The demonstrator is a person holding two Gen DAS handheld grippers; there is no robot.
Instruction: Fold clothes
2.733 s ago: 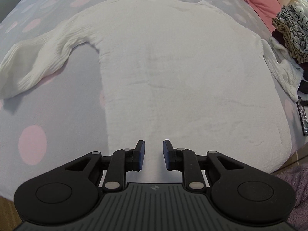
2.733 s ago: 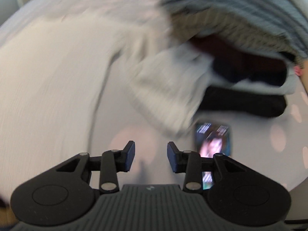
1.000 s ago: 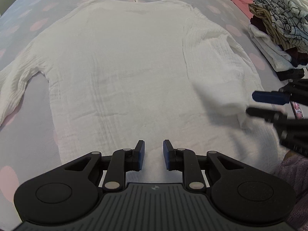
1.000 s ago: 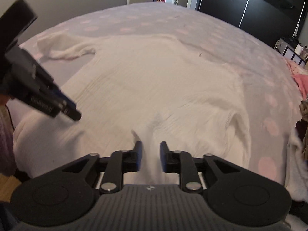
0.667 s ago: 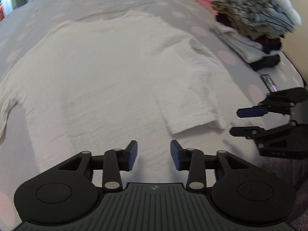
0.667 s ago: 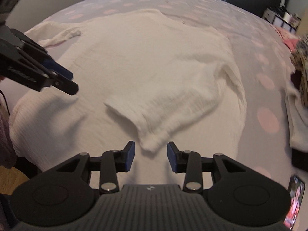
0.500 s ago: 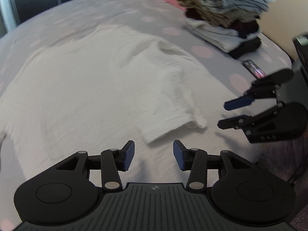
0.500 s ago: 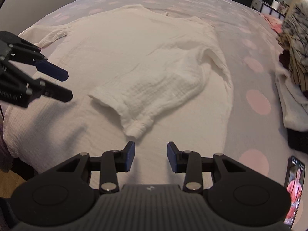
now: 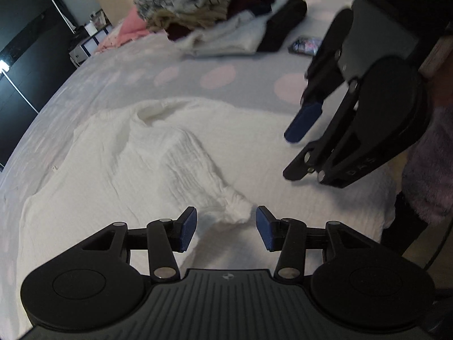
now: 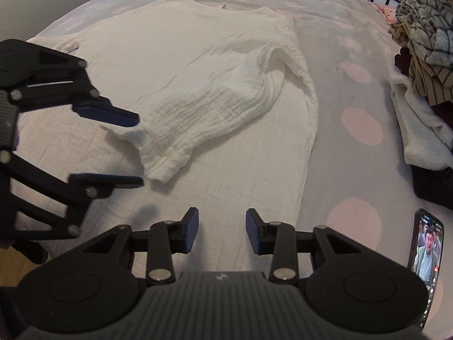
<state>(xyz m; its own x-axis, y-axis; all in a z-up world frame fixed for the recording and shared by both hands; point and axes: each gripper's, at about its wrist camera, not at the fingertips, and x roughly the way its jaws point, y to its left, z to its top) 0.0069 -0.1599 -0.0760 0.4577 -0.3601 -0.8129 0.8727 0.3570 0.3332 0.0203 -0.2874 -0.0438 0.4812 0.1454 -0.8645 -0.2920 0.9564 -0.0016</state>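
A white crinkled long-sleeved top (image 10: 198, 65) lies flat on the bed. One sleeve (image 10: 215, 113) is folded across its body, and the cuff (image 9: 236, 209) rests on the fabric. My left gripper (image 9: 226, 226) is open with the cuff's end just ahead of its pads, which do not press on it. In the right wrist view the left gripper (image 10: 138, 150) comes in from the left, straddling that cuff (image 10: 161, 164). My right gripper (image 10: 222, 231) is open and empty over the top's lower edge. It appears again at the upper right of the left wrist view as the right gripper (image 9: 288, 155).
The grey bedcover (image 10: 362, 124) has pink dots. A pile of clothes (image 10: 424, 28) sits at the right, with a phone (image 10: 427, 246) lit up near the bed's edge. A fuzzy purple sleeve (image 9: 430, 170) is at the right. Wooden floor (image 10: 17, 257) shows past the near edge.
The right gripper laid the sleeve across the top's body, let it go and drew back. The left gripper opened wider, rolled and swung round to the cuff.
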